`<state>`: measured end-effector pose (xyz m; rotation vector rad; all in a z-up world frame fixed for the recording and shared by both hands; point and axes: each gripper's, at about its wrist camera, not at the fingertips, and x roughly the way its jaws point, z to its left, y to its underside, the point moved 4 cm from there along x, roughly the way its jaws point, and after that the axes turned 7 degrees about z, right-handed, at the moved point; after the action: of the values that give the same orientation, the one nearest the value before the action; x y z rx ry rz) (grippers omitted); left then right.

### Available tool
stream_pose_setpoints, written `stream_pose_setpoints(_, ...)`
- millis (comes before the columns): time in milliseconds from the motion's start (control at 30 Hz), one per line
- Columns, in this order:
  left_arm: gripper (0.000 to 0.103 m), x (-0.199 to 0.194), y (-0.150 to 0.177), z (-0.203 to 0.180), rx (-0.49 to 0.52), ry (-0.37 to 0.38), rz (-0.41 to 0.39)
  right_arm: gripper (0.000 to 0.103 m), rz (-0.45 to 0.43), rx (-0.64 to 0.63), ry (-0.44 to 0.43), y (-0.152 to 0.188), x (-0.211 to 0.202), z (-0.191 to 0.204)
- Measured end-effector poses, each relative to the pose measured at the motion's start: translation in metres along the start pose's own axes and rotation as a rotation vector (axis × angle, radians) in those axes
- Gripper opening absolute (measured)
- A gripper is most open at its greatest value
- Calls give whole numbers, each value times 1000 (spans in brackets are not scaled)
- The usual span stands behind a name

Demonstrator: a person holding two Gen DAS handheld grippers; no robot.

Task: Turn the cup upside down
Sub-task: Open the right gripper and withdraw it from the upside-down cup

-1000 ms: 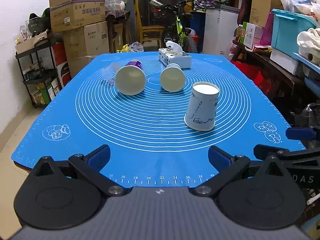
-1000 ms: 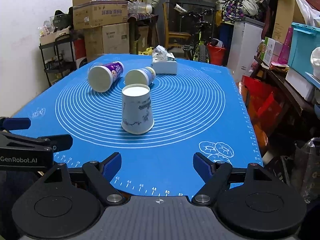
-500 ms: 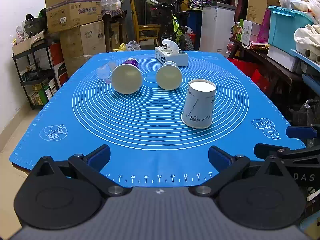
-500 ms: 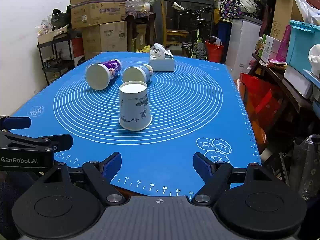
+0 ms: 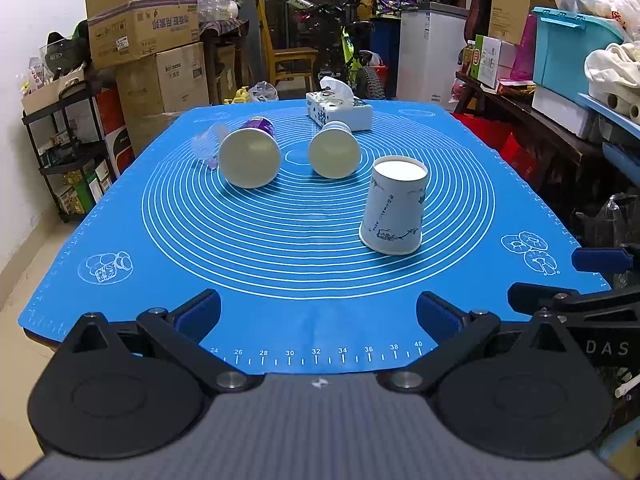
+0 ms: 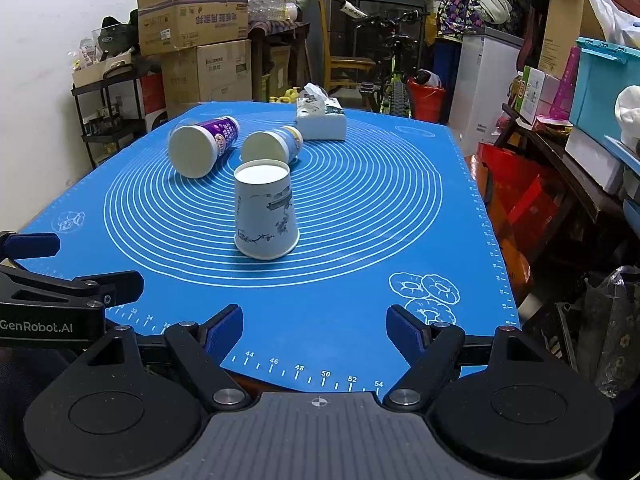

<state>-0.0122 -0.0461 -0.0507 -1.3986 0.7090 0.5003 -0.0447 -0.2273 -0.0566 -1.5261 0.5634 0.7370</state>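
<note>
A white paper cup with a blue ink drawing (image 5: pixel 394 208) stands upside down on the blue mat (image 5: pixel 304 264), rim down and base up; it also shows in the right wrist view (image 6: pixel 265 212). My left gripper (image 5: pixel 318 312) is open and empty at the mat's near edge, well short of the cup. My right gripper (image 6: pixel 314 326) is open and empty at the near edge too, with the cup ahead and a little left. The right gripper's fingers (image 5: pixel 576 296) show at the right of the left wrist view.
A purple-labelled cup (image 5: pixel 250 156) and a white cup (image 5: pixel 334 154) lie on their sides further back. A tissue box (image 5: pixel 340 108) sits at the far edge. Boxes, shelves, a bicycle and bins crowd around the table.
Both grippers have drawn back slightly from the mat, still open. The cup stands unmoved.
</note>
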Motion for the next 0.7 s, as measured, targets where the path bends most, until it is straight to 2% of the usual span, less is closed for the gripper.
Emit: stream_pose_setpoints(700,103,0,0,0,0,0,2,82,16,1,1,1,3,0)
